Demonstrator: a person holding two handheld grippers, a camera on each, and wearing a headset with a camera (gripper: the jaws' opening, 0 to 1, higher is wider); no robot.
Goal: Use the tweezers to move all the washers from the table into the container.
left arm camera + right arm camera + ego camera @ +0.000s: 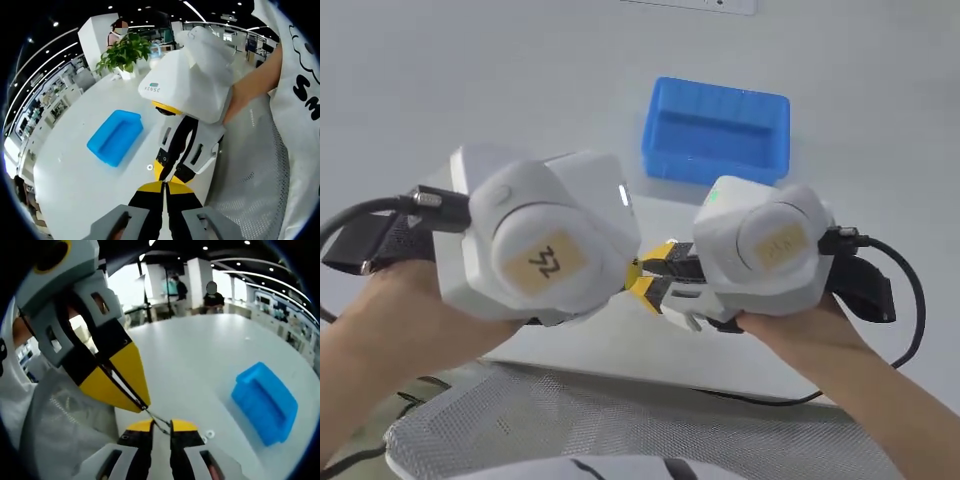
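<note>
On the left of the head view a hand holds the left gripper (163, 189) over the near edge of the white table (470, 80). Its yellow-tipped jaws are pressed together, and the right gripper view shows them clamped on the thin metal tweezers (159, 422), which stick out past the tips. In the middle the two grippers meet nose to nose. The tweezers' free end lies in the gap of the right gripper (161, 427), whose jaws stand a little apart. One small washer (149, 167) lies flat on the table just beside the meeting jaw tips. Further right and towards the back, well apart from the washer, the blue container (715, 130) sits upright on the table. Its inside is too indistinct to tell what it holds.
</note>
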